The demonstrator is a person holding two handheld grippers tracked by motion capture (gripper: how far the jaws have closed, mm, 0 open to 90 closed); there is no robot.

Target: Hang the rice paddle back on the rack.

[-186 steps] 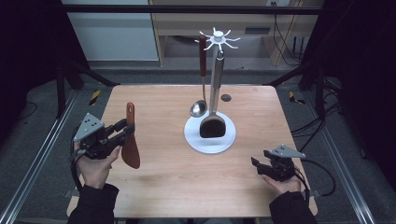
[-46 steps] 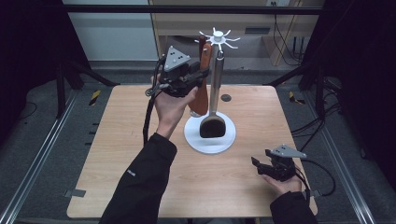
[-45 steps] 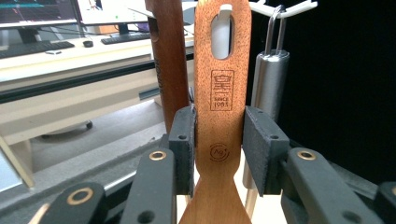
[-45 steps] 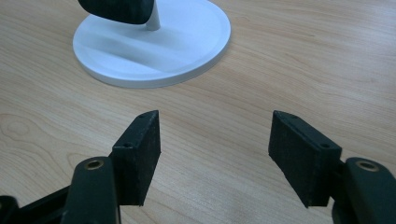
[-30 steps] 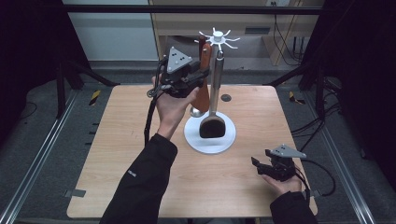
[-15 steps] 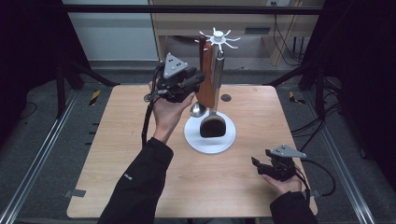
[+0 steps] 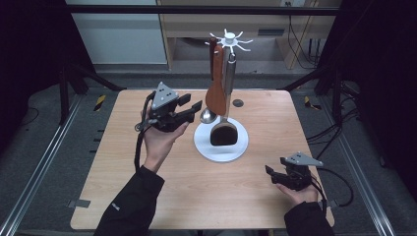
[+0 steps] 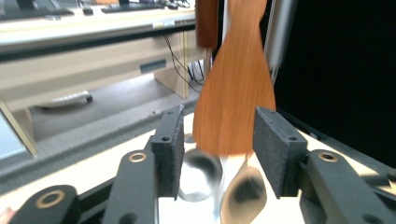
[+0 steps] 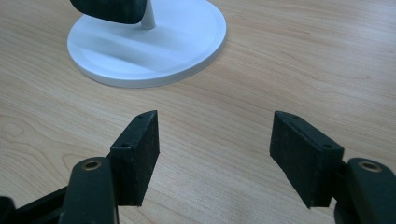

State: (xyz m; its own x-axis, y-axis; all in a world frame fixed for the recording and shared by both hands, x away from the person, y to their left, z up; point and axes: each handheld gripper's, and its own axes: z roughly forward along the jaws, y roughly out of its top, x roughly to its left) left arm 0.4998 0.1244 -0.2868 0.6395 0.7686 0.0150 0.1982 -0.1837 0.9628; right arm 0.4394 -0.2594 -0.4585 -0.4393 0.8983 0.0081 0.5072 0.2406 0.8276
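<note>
- In the high view, we see a wooden table [image 7: 147, 196] with a white utensil stand [image 7: 221, 147] near its middle: a round base, an upright pole and a star of hooks at the top.
- From the hooks hang a wooden spatula [image 7: 216, 91], a metal ladle [image 7: 209, 115] just beside it, and a black turner [image 7: 223, 133] whose head is low over the white base.
- The left gripper [image 7: 189, 109] is held in the air at the left of the stand, its tips pointing toward the spatula and the ladle. Its jaws are apart and we see nothing between them.
- The right gripper [image 7: 269, 173] is low at the near right part of the table, well apart from the stand, in the person's hand [image 7: 302, 192].
- In the left gripper view, the left gripper [image 8: 217, 149] has its two black pads wide apart with nothing clamped. The wooden spatula [image 8: 233, 98] hangs beyond the gap, and below it the ladle [image 8: 198, 175] is blurred.
- In the right gripper view, the right gripper [image 9: 215, 154] is spread wide and empty over the bare table [image 9: 303, 56]. Farther off we see the white base of the stand [image 9: 154, 51] and the edge of the black turner [image 9: 109, 10].
</note>
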